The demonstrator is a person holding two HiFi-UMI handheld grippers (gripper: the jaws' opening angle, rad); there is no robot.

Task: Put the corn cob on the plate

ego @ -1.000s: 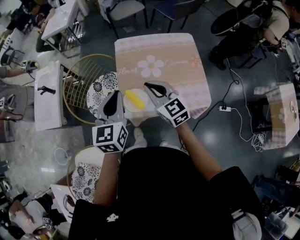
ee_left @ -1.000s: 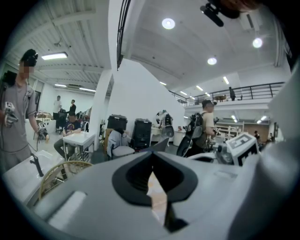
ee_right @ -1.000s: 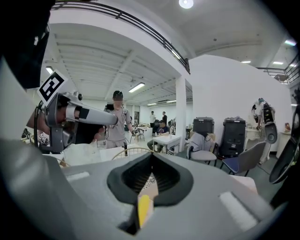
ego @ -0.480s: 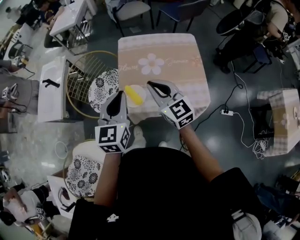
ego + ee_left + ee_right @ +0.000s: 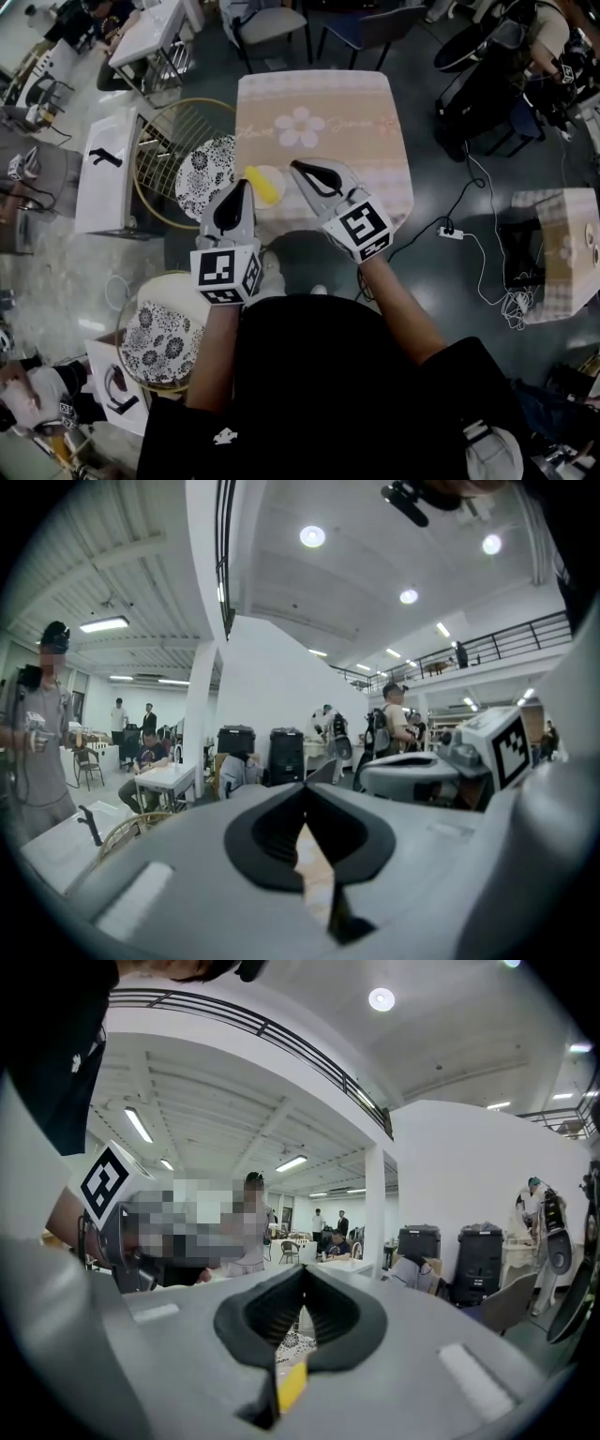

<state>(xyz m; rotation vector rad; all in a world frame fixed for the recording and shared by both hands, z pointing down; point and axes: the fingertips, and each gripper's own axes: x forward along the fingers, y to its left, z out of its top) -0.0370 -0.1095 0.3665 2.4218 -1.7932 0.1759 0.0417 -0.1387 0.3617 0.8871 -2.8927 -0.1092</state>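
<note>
So the corn [image 5: 262, 186] is lying on the plate [image 5: 276, 172], and the worktop [image 5: 323, 112] runs off beyond and to the right of the plate. Left gripper [image 5: 243, 185] is just left of the plate and right gripper [image 5: 295, 168] just right of it. Both jaws are pressed together, pinching nothing.

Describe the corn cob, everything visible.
The corn cob is a short yellow piece lying on its side, slanted, on the small pale plate at the near-left corner of the table. Only the plate appears to touch it. The left gripper and the right gripper, both shut and empty, flank it. Kernel detail is too small to tell. The right gripper view shows it as a yellow sliver below the jaws.
</note>
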